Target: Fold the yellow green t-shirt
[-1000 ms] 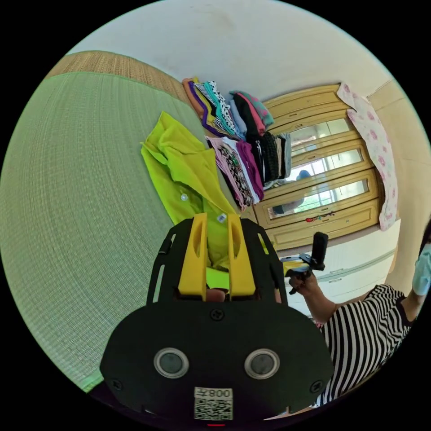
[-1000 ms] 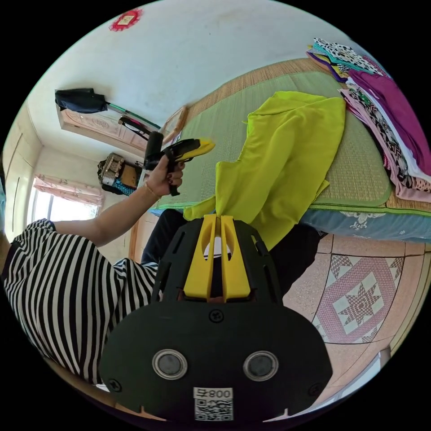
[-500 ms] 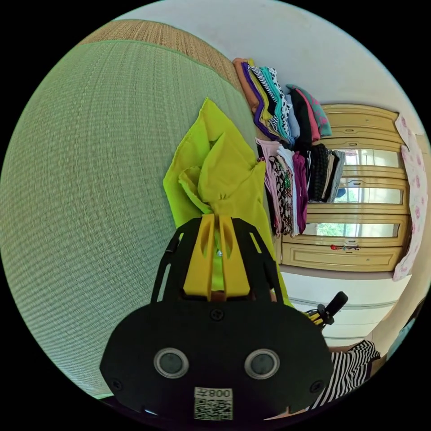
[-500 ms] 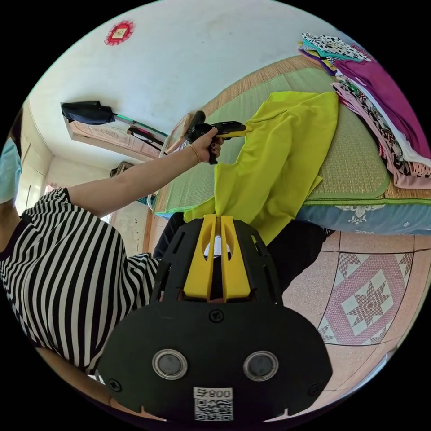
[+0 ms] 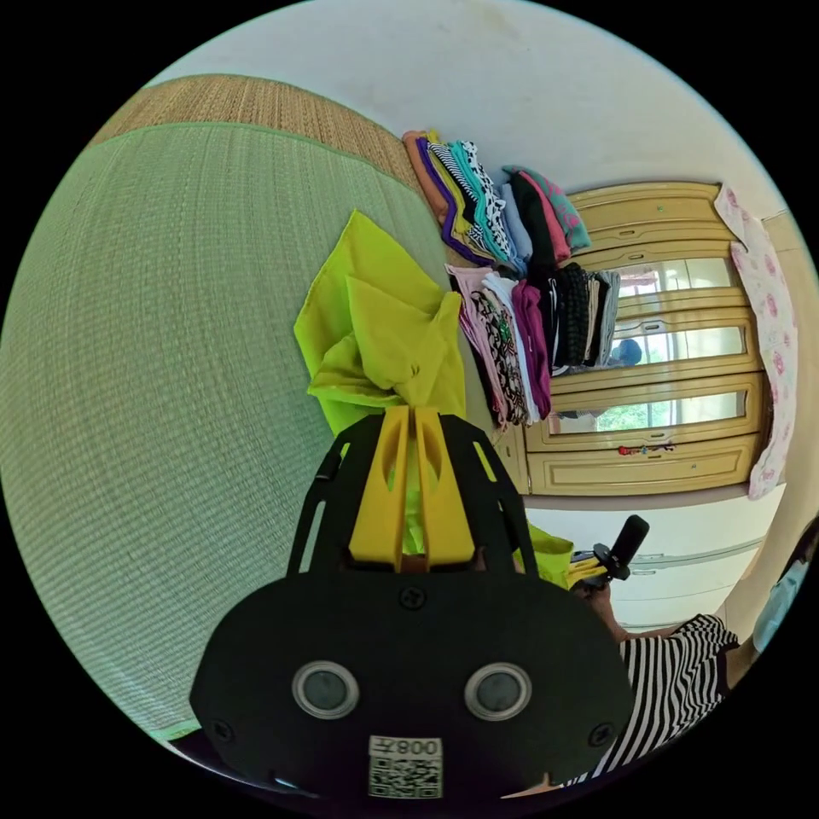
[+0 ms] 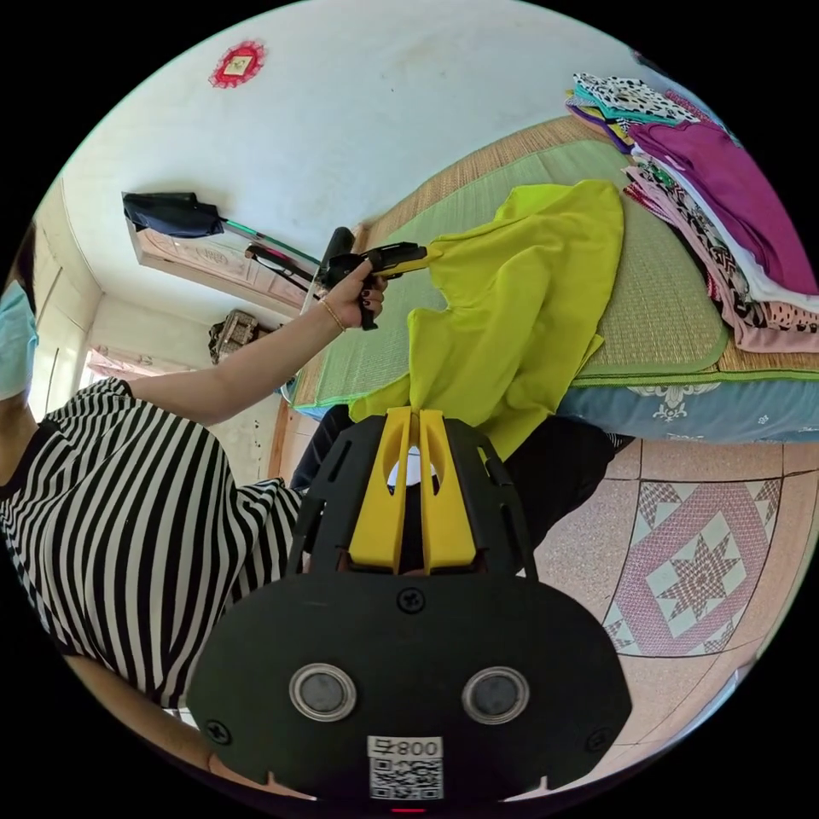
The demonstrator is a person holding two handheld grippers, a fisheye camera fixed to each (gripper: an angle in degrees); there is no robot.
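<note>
The yellow green t-shirt lies partly on the green woven mat and bunches up at my left gripper, whose jaws are shut on a gathered fold. In the right gripper view the t-shirt stretches from the bed down over its edge. My right gripper is shut on its lower corner, off the bed above the floor. The left gripper appears there too, held in a hand and pinching the shirt's far edge. The right gripper appears low in the left gripper view with shirt fabric at it.
Stacks of folded clothes sit at the mat's far end. A wooden wardrobe with mirrors stands behind. The person in a striped top stands beside the bed, over a patterned tiled floor.
The left gripper went from open over the shirt to shut on a gathered fold, then lifted it slightly off the mat. The right gripper kept its hold on the lower corner.
</note>
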